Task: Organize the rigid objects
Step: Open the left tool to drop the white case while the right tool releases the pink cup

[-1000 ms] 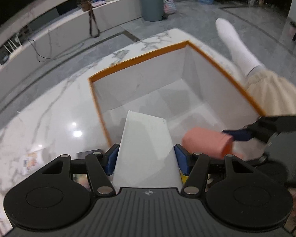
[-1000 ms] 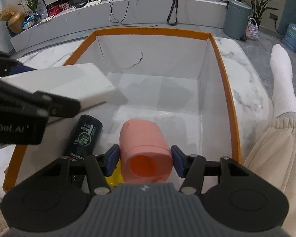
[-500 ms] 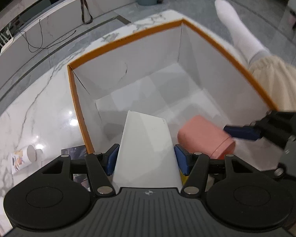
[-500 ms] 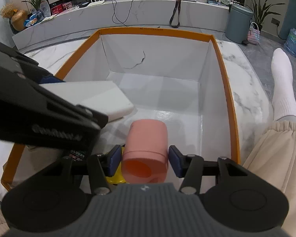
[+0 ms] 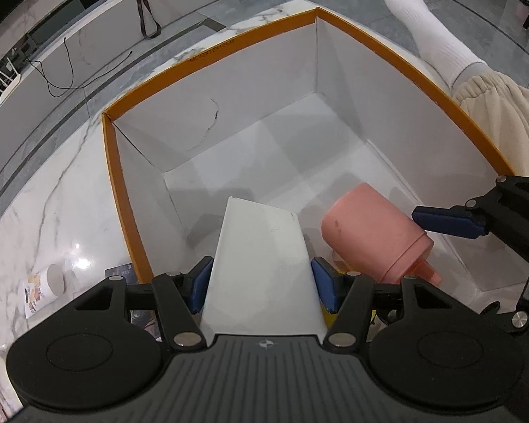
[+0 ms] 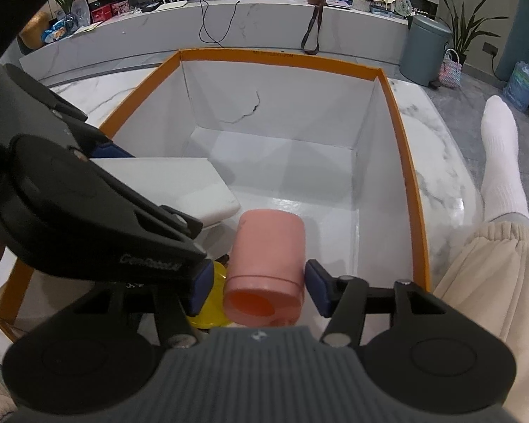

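Note:
A large white box with an orange rim (image 5: 208, 53) stands open on the marble table. My left gripper (image 5: 261, 278) is shut on a flat white carton (image 5: 261, 253), tilted down into the big box near its left wall. My right gripper (image 6: 257, 282) hangs beside it with its jaws opening. A pink cup (image 6: 268, 246) lies between them, mouth towards the camera. The right pad is at the cup's side and the left pad stands a little off it. The cup (image 5: 374, 229) sits low over the box floor, above a yellow thing (image 6: 211, 303).
The far half of the big box floor (image 6: 282, 162) is bare. Outside the left wall lie a small white roll (image 5: 54, 278) and a dark card (image 5: 120, 271). A person's leg in cream trousers and a white sock (image 6: 500, 162) rests at the right rim.
My left gripper sank deeper into the big box with the white carton. The pink cup slid a little forward out of the right gripper, and a gap opened at its left pad.

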`<control>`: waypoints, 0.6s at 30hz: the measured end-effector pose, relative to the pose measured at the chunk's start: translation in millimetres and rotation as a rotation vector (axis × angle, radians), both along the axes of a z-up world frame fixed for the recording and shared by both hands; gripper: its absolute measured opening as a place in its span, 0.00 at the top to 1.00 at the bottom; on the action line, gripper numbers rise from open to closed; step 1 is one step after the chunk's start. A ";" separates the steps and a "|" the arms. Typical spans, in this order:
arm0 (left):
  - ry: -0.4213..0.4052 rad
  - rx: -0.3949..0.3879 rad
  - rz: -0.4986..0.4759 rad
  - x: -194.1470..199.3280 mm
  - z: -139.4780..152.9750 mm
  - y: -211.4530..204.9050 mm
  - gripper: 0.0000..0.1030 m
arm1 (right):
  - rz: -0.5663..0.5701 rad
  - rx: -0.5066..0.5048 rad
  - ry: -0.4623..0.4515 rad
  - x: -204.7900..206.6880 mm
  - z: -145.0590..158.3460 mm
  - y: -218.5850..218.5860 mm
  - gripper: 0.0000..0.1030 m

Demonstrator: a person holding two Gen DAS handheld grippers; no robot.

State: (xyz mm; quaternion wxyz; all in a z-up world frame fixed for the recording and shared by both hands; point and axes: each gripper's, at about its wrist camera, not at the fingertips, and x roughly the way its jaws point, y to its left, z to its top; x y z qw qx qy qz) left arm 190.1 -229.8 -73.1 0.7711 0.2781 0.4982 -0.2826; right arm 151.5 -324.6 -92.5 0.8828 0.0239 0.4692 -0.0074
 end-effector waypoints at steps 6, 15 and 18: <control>0.011 -0.011 -0.002 1.5 2.8 2.3 0.29 | -0.001 -0.014 -0.022 -3.3 1.5 2.4 0.42; 0.023 -0.074 0.017 0.2 12.0 14.4 0.28 | 0.001 -0.017 -0.046 -6.9 4.1 4.6 0.39; 0.004 -0.102 0.020 -0.9 18.9 19.5 0.28 | 0.000 -0.017 -0.054 -9.1 4.8 4.8 0.38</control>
